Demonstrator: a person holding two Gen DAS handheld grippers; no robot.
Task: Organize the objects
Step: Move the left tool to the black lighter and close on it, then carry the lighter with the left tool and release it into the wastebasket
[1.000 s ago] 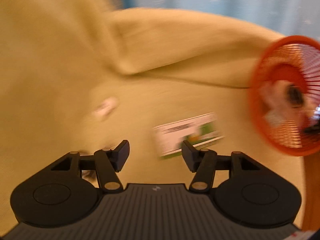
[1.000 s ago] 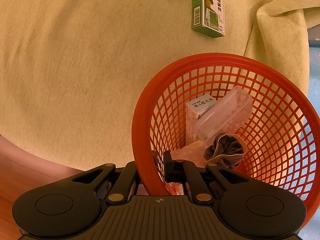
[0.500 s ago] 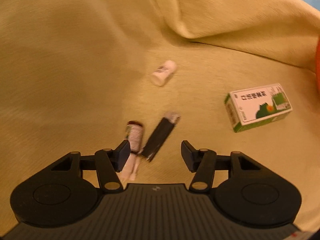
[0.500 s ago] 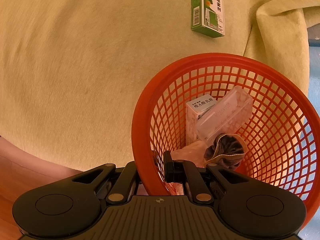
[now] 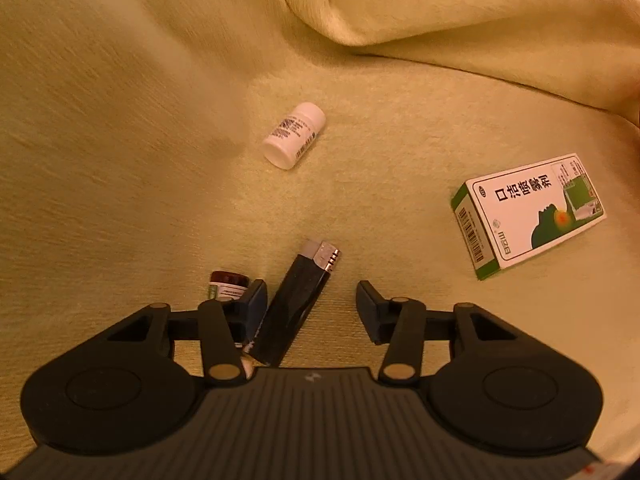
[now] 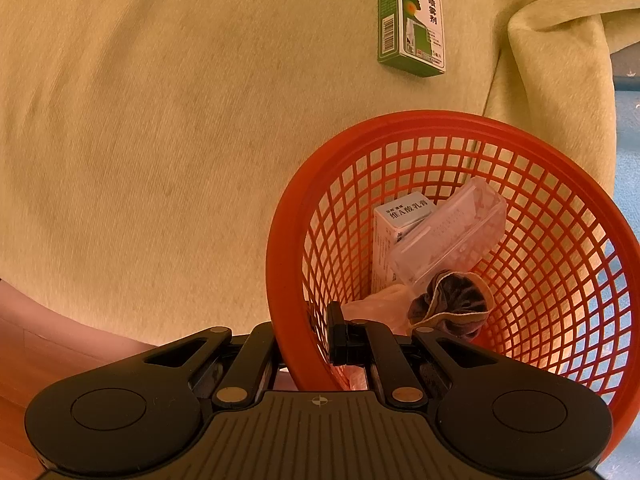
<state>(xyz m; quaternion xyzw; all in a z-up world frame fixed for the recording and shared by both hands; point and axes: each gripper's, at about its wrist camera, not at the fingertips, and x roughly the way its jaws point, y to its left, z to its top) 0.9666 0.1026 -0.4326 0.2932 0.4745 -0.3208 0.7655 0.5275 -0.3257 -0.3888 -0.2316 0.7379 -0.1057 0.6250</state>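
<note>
Fingers of your left claw (image 5: 310, 304) stood wide apart and held nothing, low over the yellow-green cloth (image 5: 120, 120). Between them lay the black lighter (image 5: 294, 304), tilted, its metal head pointing away from you. A small vial (image 5: 228, 282) with a dark red cap lay just beside the lighter, partly hidden by one finger. Further out, a white pill bottle (image 5: 294, 136) lay on its side, and well off to the right a green-and-white box (image 5: 528, 214) lay flat.

Your right claw (image 6: 302, 334) was clamped on the rim of the red basket (image 6: 560, 208), one finger inside and one outside. In the basket were a white box (image 6: 394, 224), a clear case (image 6: 452, 232), a dark scrunchie (image 6: 452, 304) and a pale bag (image 6: 376, 304). Beyond the basket, the green-and-white box (image 6: 412, 16) lay on the cloth (image 6: 160, 120).
</note>
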